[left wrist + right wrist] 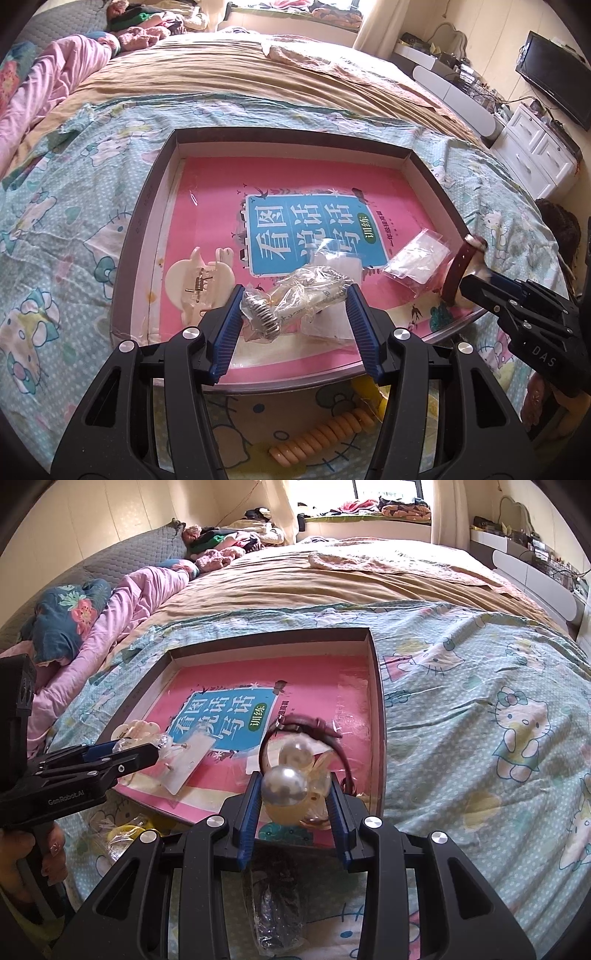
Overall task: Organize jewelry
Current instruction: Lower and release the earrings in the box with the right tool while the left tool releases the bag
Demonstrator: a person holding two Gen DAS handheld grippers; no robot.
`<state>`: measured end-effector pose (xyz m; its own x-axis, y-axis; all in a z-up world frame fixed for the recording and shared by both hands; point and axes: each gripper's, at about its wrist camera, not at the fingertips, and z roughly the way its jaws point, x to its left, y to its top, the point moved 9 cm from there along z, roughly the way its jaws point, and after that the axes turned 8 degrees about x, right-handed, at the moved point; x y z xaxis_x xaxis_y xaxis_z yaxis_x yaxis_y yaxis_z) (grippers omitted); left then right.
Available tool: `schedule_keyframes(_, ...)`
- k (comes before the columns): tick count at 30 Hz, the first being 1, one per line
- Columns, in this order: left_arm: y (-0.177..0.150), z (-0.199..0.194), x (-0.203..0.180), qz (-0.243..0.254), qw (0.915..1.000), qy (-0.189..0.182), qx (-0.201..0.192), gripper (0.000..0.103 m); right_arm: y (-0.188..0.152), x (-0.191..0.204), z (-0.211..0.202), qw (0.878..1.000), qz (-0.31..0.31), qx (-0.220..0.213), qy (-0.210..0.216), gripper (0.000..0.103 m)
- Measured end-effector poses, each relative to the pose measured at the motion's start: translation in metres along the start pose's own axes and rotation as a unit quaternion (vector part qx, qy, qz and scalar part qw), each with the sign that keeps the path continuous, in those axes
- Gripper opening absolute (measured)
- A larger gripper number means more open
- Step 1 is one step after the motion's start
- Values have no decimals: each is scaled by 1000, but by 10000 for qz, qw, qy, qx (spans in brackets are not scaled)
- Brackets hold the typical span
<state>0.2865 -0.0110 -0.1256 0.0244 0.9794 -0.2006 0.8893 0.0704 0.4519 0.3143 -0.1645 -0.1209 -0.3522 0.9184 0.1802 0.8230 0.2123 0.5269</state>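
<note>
A shallow dark-rimmed box point(144, 206) lined with a pink book cover lies on the bed; it also shows in the right wrist view point(378, 709). My left gripper point(295, 306) is shut on a clear plastic bag with a silver coiled bracelet point(260, 314), just above the box floor. My right gripper point(293, 794) is shut on a pearl-ball hair ornament point(284, 786) with a dark red band point(332, 734), over the box's near right corner. A cream hair claw point(195, 277) and a small clear bag point(417, 262) lie in the box.
An orange spiral hair tie point(321, 435) and a yellow item in plastic point(125, 834) lie on the Hello Kitty sheet in front of the box. A dark bagged item point(277, 908) lies under my right gripper. Pillows sit left, white furniture right.
</note>
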Motion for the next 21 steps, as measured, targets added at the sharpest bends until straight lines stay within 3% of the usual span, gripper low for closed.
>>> schedule_keyframes(14, 1, -1, -2, 9, 10000, 60, 24, 48, -10, 3, -24, 9999, 40, -65, 88, 46)
schedule_keyframes(21, 0, -10, -6, 24, 10000, 58, -45, 56, -15, 1, -39, 9998, 95, -161, 106, 56)
